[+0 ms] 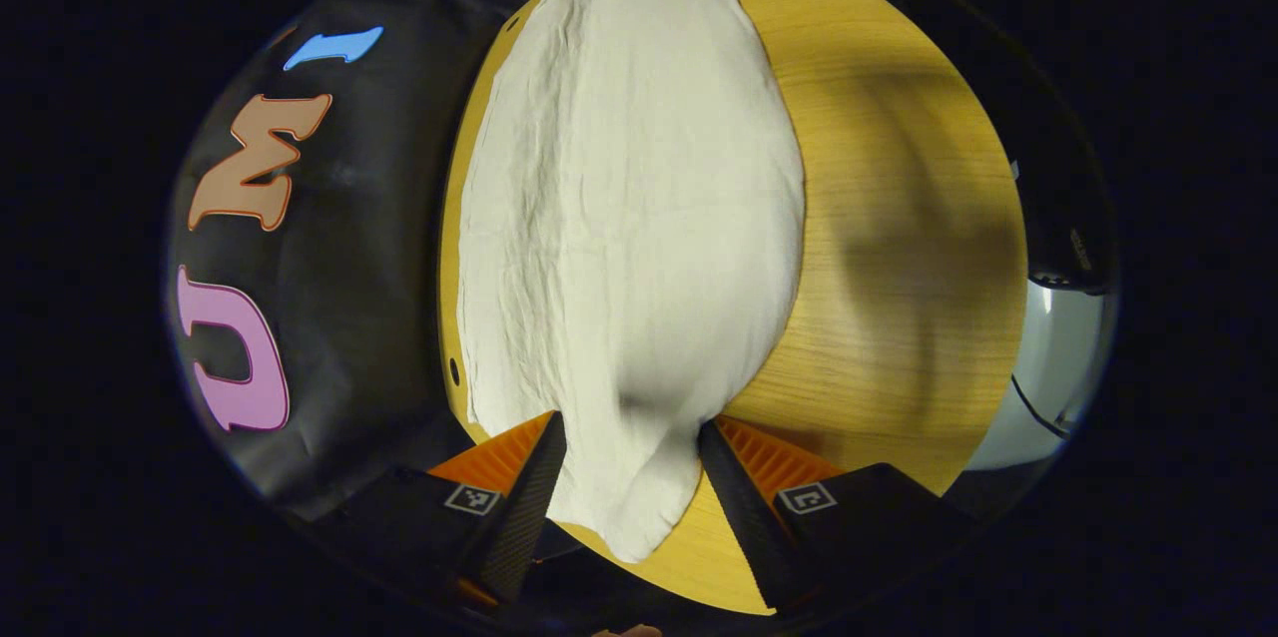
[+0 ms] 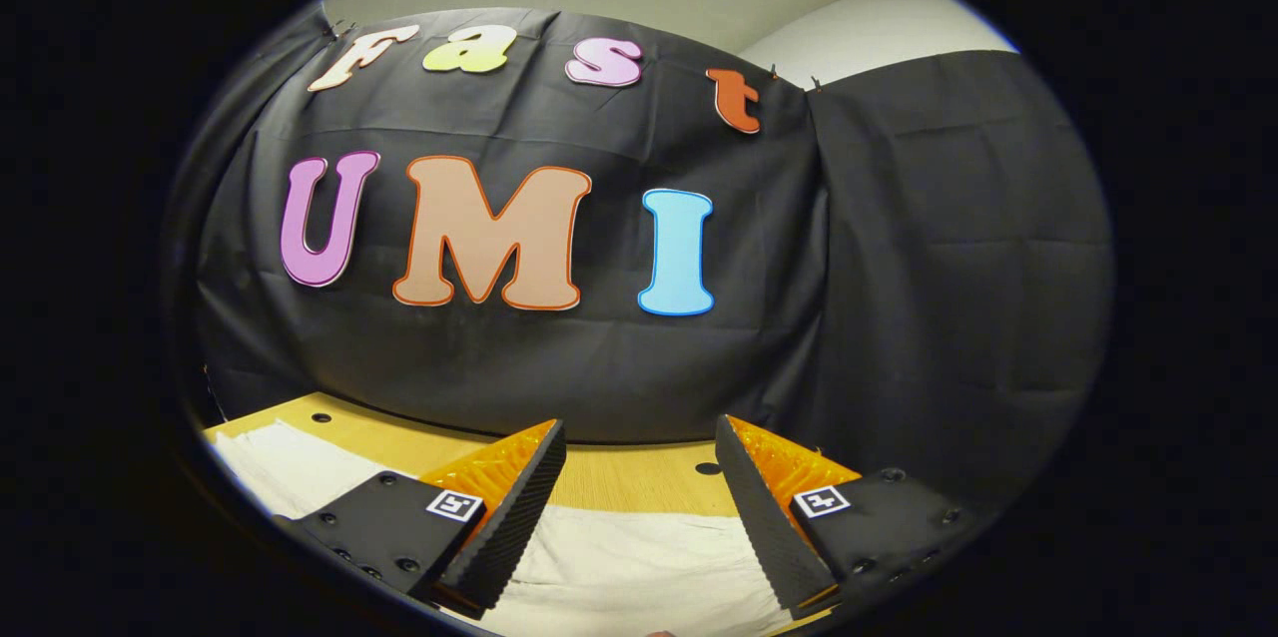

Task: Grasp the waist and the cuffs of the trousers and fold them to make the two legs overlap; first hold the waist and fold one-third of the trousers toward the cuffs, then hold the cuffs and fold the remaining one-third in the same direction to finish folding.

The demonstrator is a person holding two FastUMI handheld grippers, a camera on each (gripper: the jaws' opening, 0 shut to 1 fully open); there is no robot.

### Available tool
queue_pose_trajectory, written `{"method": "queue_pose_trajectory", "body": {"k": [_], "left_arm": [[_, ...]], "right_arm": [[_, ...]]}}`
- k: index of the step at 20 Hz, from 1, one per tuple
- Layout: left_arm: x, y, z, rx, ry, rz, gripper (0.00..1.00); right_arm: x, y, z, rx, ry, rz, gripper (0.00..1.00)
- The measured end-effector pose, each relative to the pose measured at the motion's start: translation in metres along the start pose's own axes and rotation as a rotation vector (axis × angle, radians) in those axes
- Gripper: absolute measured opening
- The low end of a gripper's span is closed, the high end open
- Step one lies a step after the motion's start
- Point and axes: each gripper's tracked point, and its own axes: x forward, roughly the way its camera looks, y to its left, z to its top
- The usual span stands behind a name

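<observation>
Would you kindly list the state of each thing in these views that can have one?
trousers: spread flat along the table, lightly wrinkled, one end lying between the left claw's fingers.
left claw: open, fingers either side of the cloth, not pressing it.
right claw: open, holding nothing, above the cloth and pointed at the booth wall.
table: bare wood beside the trousers.

Left gripper view looks steeply down, close over the trousers (image 1: 629,218) on the wooden table (image 1: 899,218). Right gripper view sits low, facing level toward the booth wall (image 2: 899,268). Both share trousers and table.
</observation>
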Motion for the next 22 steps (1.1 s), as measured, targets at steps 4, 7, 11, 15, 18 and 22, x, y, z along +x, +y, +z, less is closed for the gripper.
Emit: {"method": "queue_pose_trajectory", "body": {"k": [4, 7, 11, 15, 18, 22], "left_arm": [[0.012, -0.002, -0.001, -0.022, -0.001, -0.034, 0.66], [0.011, -0.012, -0.002, -0.046, 0.010, -0.069, 0.39], [0.014, -0.018, -0.002, -0.073, 0.024, -0.108, 0.13], [0.015, -0.016, -0.003, -0.066, 0.026, -0.101, 0.03], [0.016, -0.017, -0.004, -0.091, 0.031, -0.104, 0.00], [0.014, -0.017, -0.003, -0.077, 0.037, -0.090, 0.00]], "right_arm": [[-0.004, -0.004, 0.002, -0.013, -0.001, -0.005, 0.97], [-0.007, -0.012, 0.005, -0.050, -0.008, -0.012, 0.97], [-0.009, -0.028, -0.003, -0.123, 0.013, -0.013, 0.97], [-0.015, -0.049, -0.012, -0.284, 0.010, -0.002, 0.97], [-0.023, -0.068, -0.023, -0.450, 0.007, 0.014, 0.98], [-0.031, -0.083, -0.048, -0.647, 0.027, 0.061, 0.97]]}}
